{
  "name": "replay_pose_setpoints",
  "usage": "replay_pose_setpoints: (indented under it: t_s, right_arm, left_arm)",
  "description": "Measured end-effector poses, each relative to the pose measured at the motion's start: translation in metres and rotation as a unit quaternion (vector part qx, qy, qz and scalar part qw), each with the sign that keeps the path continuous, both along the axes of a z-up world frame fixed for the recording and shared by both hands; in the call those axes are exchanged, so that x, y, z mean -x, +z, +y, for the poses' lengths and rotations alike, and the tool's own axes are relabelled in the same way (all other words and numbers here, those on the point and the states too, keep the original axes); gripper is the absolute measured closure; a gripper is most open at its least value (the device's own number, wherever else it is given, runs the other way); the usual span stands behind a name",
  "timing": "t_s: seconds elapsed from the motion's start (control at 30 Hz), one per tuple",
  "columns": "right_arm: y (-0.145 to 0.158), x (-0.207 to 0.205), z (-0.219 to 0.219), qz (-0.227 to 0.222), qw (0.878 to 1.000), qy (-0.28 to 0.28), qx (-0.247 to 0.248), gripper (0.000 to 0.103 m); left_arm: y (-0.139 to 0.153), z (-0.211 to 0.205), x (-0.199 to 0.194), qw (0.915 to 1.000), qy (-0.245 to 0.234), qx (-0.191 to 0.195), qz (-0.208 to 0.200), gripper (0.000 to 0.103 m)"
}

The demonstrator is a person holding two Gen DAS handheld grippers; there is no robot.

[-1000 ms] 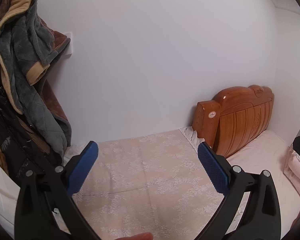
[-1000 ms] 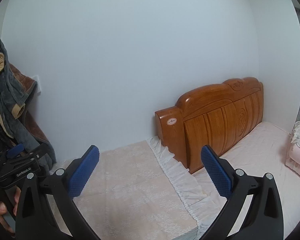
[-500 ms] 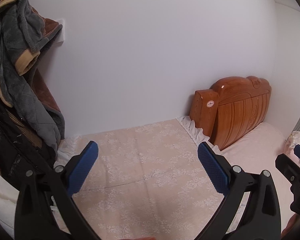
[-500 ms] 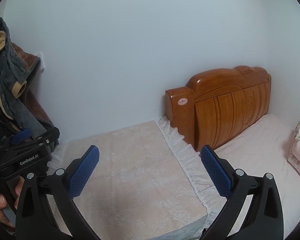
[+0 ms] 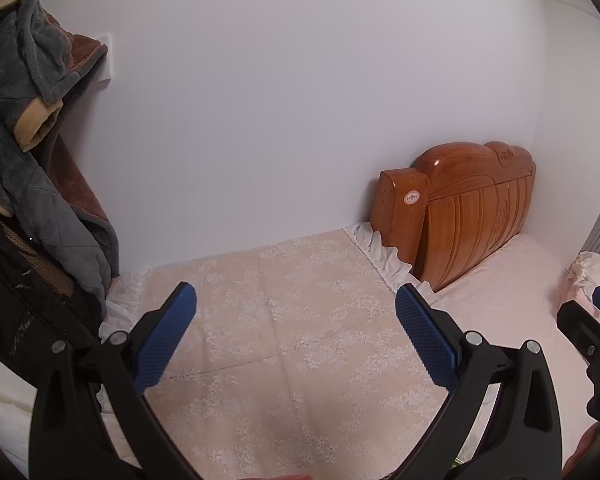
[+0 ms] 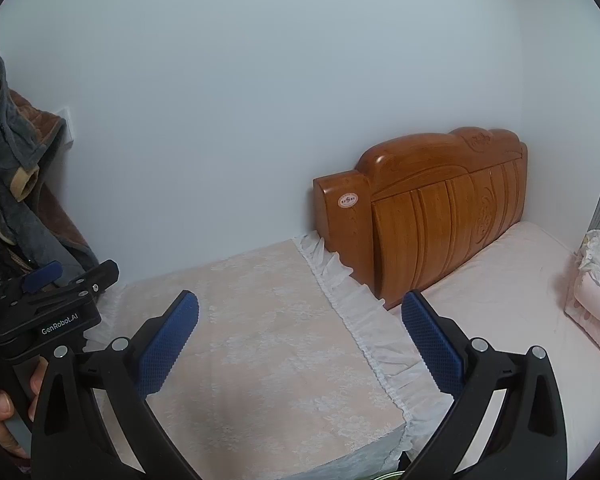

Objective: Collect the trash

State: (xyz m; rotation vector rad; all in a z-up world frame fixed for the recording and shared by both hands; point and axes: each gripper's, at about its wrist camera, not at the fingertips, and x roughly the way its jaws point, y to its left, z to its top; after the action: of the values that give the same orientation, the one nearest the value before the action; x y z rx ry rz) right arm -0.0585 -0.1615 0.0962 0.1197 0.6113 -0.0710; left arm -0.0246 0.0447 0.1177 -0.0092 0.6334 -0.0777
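A plain white wall (image 5: 300,120) fills the upper part of both views. Below it stands a low surface under a peach lace-patterned cloth (image 5: 283,336) with a white frilled edge (image 6: 352,316), just beside a carved orange-brown wooden headboard (image 6: 432,212) and a pale pink mattress (image 6: 512,292). The right wrist view shows more of the mattress and a folded pink quilt (image 6: 596,292) at its far right; the left wrist view shows more of the hanging grey and brown padded clothes (image 5: 39,140) on the left. The left gripper (image 5: 295,308) and the right gripper (image 6: 300,316) both hover above the cloth with their blue pads spread wide and nothing between them. No trash can be seen in either view.
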Motion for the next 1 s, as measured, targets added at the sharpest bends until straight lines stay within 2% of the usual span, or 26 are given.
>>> replay_pose_setpoints:
  t_s: [1.0]
  right_arm:
    - [0.0031,0.0087,-0.0064,-0.004,1.0,-0.006,0.001,0.002]
  left_arm:
    - [-0.0006,-0.0003,0.0069,1.0,-0.004,0.002,0.007,0.008]
